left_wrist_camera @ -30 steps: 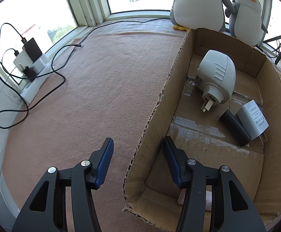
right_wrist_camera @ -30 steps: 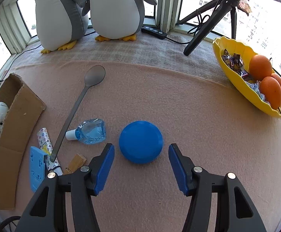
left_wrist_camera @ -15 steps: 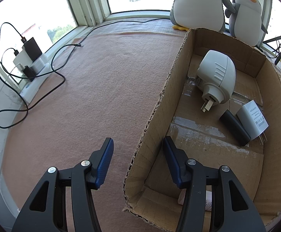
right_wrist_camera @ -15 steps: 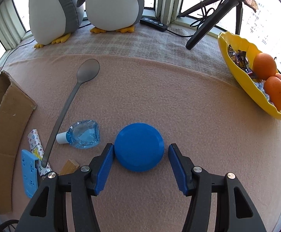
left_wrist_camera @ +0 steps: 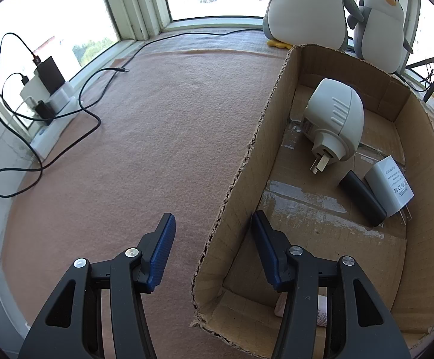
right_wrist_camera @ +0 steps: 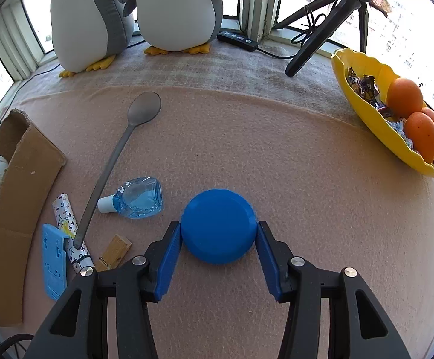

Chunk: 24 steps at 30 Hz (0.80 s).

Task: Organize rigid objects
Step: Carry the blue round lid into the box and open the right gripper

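Nothing has shifted on the left wrist side over the last second: the left gripper [left_wrist_camera: 212, 233] hangs with its jaws spread wide, straddling the near wall of the cardboard box [left_wrist_camera: 241, 176], one finger outside over the pink cloth [left_wrist_camera: 145, 137], the other inside. Sitting in the box are a white plug-in device [left_wrist_camera: 335, 119], a black cylinder [left_wrist_camera: 362, 202] and a white charger [left_wrist_camera: 392, 181] touching each other, plus something pinkish half hidden behind the finger. Over on the right wrist view, the right gripper [right_wrist_camera: 218, 237] has pushed forward and closed in, so both blue pads now touch the sides of the blue disc [right_wrist_camera: 218, 226], which lies flat on the cloth. Left of it lie a clear blue bottle [right_wrist_camera: 137, 199], a long grey spoon [right_wrist_camera: 118, 155], a patterned tube [right_wrist_camera: 69, 230], a blue plastic piece [right_wrist_camera: 54, 263] and a wooden clip [right_wrist_camera: 114, 252]. Far right there's a yellow bowl [right_wrist_camera: 363, 110] with oranges.
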Motion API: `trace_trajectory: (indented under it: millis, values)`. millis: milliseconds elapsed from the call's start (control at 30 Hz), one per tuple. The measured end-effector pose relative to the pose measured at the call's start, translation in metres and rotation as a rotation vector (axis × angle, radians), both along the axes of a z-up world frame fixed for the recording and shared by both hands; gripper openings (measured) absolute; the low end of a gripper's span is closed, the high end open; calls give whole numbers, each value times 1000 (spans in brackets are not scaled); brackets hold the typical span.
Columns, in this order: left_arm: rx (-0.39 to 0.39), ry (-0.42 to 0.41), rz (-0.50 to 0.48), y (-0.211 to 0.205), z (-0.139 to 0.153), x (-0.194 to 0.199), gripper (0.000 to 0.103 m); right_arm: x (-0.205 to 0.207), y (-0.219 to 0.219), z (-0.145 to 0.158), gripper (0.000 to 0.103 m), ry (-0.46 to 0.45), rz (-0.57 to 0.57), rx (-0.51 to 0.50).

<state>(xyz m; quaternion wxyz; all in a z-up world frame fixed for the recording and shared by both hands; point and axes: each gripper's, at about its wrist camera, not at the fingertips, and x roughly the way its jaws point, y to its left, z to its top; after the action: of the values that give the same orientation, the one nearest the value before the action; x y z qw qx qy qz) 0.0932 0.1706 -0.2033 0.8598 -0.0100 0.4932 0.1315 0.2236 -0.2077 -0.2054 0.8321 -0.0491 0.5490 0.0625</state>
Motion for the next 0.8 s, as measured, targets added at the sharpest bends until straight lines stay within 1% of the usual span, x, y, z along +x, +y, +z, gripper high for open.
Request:
trace_trajectory:
  millis: [133, 300, 600, 800]
  values:
    - [0, 0, 0, 0, 0, 0, 53, -9, 1, 9, 46, -26, 3, 1]
    - [0, 0, 0, 0, 0, 0, 53, -23, 8, 28, 46, -61, 22, 33]
    - [-1, 0, 0, 0, 0, 0, 53, -53, 55, 65, 46, -129, 146, 82]
    - [-5, -2, 1, -2, -2, 0, 53, -70, 93, 84, 46, -152, 238, 118]
